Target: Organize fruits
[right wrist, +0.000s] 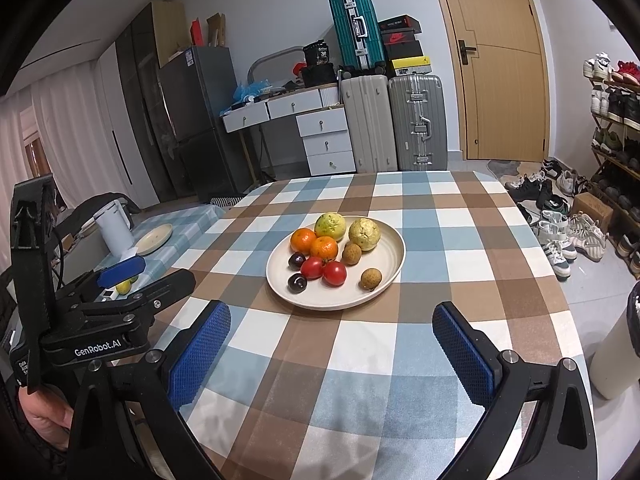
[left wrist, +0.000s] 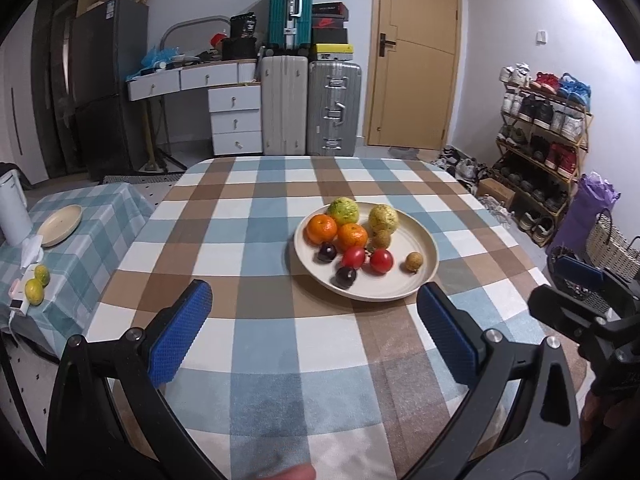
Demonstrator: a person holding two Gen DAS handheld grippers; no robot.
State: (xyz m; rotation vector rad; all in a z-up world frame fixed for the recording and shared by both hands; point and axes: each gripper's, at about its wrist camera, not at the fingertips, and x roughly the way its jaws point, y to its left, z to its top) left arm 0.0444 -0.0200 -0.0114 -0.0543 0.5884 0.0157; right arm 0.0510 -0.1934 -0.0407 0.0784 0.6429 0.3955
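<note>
A cream plate (left wrist: 416,280) (right wrist: 384,284) sits on the checked table. It holds two oranges (left wrist: 321,229) (right wrist: 303,239), two green guavas (left wrist: 343,210) (right wrist: 329,225), two red tomatoes (left wrist: 381,261) (right wrist: 334,273), two dark plums (left wrist: 345,276) (right wrist: 297,282) and two brown longans (left wrist: 413,261) (right wrist: 371,279). My left gripper (left wrist: 314,338) is open and empty, just short of the plate's near rim. My right gripper (right wrist: 332,354) is open and empty, short of the plate. Each gripper shows at the edge of the other's view.
A lower side table to the left holds an empty cream plate (left wrist: 60,225) (right wrist: 154,239), a white kettle (left wrist: 12,208) (right wrist: 115,226) and two green-yellow fruits (left wrist: 38,284) (right wrist: 124,286). Suitcases (left wrist: 308,108), a desk and a door stand behind; a shoe rack (left wrist: 544,140) is at right.
</note>
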